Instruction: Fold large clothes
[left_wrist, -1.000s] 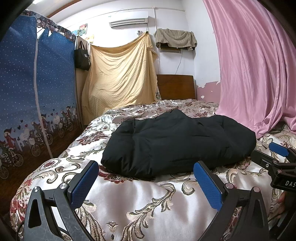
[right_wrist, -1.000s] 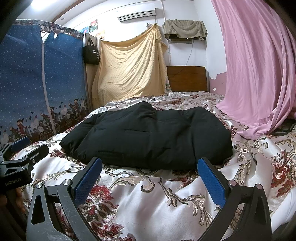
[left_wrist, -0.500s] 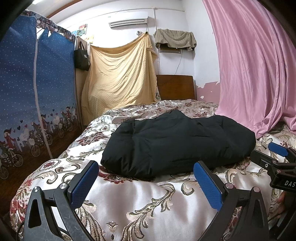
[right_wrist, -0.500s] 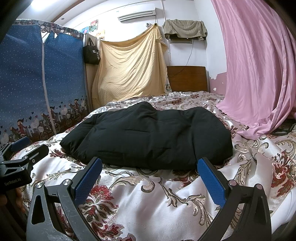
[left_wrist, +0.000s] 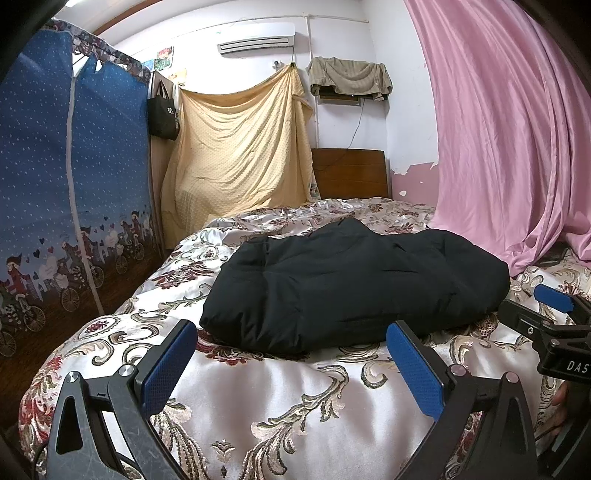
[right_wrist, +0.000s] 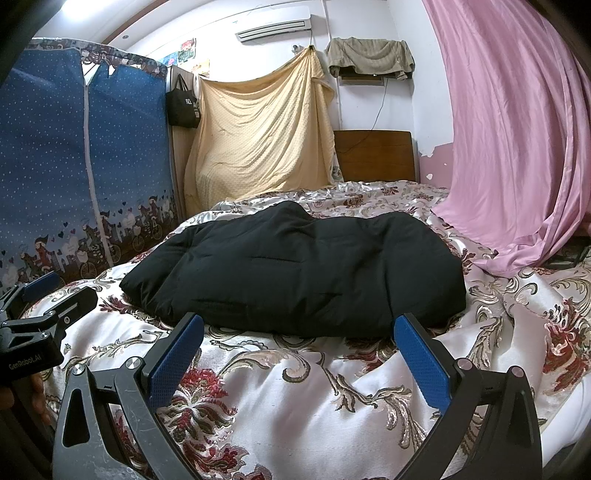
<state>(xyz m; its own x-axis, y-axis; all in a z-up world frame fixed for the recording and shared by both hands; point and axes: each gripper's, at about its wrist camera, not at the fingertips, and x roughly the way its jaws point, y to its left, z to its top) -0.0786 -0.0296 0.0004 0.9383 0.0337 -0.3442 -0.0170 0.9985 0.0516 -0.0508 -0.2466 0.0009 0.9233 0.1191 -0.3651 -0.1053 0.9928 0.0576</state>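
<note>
I hold both grippers low over the near end of the bed (left_wrist: 280, 398), side by side, and both point at the black coat (left_wrist: 354, 288). My left gripper (left_wrist: 291, 363) has its jaws spread wide with nothing between them; its blue pads (left_wrist: 168, 363) hang above the bedspread, just short of the coat's near edge. My right gripper (right_wrist: 299, 358) is spread the same way and grasps nothing, its pads (right_wrist: 421, 362) also just short of the coat.

The coat lies in a thick, puffy bundle across the middle of the bed, on the satin floral bedspread (right_wrist: 295, 398). Its near edge is a rounded fold that faces me. A small peak rises from its far side.

In the left view my right gripper (left_wrist: 554, 314) shows at the right edge, beside the coat's right end. In the right view my left gripper (right_wrist: 40, 306) shows at the left edge, near the coat's left end.

A pink curtain (left_wrist: 509, 140) hangs down to the bed on the right, and its hem rests on the bedspread close to the coat. A blue wardrobe (left_wrist: 70, 177) stands along the left, a yellow sheet (left_wrist: 240, 147) hangs at the back, and a wooden headboard (left_wrist: 349, 173) stands at the far end.
</note>
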